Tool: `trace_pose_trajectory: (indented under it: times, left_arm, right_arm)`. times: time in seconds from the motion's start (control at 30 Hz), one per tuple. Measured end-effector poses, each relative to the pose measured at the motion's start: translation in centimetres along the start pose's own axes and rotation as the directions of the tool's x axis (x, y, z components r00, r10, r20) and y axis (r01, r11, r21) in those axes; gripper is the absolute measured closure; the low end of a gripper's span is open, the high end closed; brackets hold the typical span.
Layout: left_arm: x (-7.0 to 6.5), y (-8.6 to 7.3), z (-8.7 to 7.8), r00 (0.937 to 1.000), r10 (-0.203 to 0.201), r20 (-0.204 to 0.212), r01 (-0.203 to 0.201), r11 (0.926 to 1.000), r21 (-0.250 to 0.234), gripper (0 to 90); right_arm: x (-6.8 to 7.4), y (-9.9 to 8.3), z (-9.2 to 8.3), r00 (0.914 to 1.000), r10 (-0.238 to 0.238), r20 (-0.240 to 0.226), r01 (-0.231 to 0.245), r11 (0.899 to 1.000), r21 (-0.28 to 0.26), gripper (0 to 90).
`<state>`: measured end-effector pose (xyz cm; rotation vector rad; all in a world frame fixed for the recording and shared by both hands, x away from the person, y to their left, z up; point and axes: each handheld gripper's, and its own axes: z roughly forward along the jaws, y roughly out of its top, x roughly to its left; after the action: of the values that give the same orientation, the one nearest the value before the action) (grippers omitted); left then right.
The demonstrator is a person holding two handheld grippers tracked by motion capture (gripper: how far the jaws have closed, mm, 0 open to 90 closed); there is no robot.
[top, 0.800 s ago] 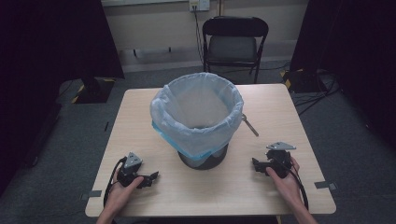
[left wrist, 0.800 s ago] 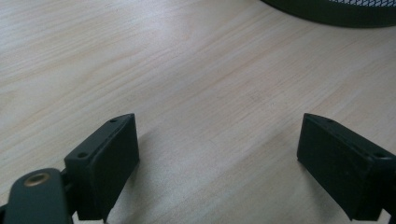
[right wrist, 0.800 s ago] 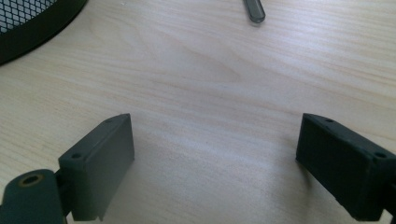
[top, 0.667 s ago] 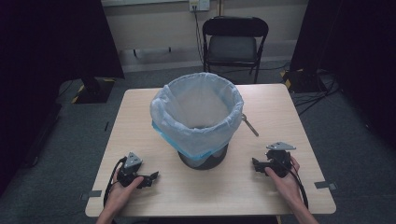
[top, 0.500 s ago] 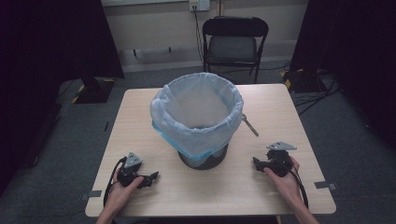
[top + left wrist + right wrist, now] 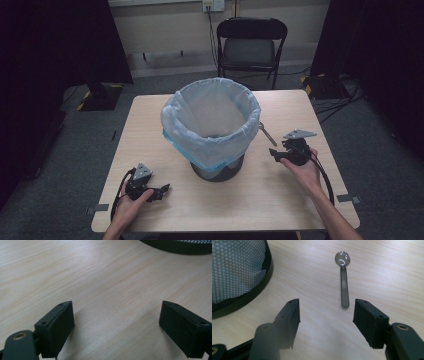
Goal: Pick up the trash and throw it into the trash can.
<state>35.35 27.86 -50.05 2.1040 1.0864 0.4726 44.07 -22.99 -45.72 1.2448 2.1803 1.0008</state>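
A black mesh bin point(image 6: 216, 170) lined with a pale blue bag point(image 6: 210, 120) stands in the middle of the wooden table point(image 6: 150, 115). A metal spoon point(image 6: 344, 282) lies on the table to the bin's right, its bowl pointing away; the high view shows the spoon point(image 6: 265, 133) partly behind the bag. My right gripper point(image 6: 274, 153) rests open on the table just short of the spoon's handle, nothing between its jaws. My left gripper point(image 6: 165, 191) sits open near the front left edge, pointing at the bin's base point(image 6: 180, 246).
A black folding chair point(image 6: 250, 45) stands beyond the table's far edge. Cables and dark curtains lie at both sides of the room. Bare tabletop surrounds the bin on the left and front.
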Motion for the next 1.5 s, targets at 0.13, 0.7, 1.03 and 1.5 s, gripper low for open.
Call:
trace_pose_trajectory:
  times: [0.13,0.7,1.03,1.5]
  left_arm:
    - [0.0,0.0,0.0,1.0,0.0,0.0,0.0,1.0,0.0,12.1]
    - [0.0,0.0,0.0,1.0,0.003,-0.004,-0.003,1.0,0.0,12.2]
    - [0.0,0.0,0.0,1.0,0.004,-0.006,-0.004,1.0,0.001,12.2]
    - [0.0,0.0,0.0,1.0,0.003,-0.007,-0.003,1.0,0.001,12.3]
  right_arm:
    - [-1.2,1.3,1.5,0.9976,0.057,-0.038,-0.057,0.998,0.001,39.3]
    - [-2.7,3.1,7.6,0.9994,0.032,-0.015,-0.03,0.994,0.107,46.7]
    - [-2.4,2.8,8.1,0.9998,0.018,-0.002,-0.018,0.995,0.099,69.3]
    - [-2.2,2.9,8.0,0.9985,0.051,-0.023,-0.048,0.993,0.11,80.3]
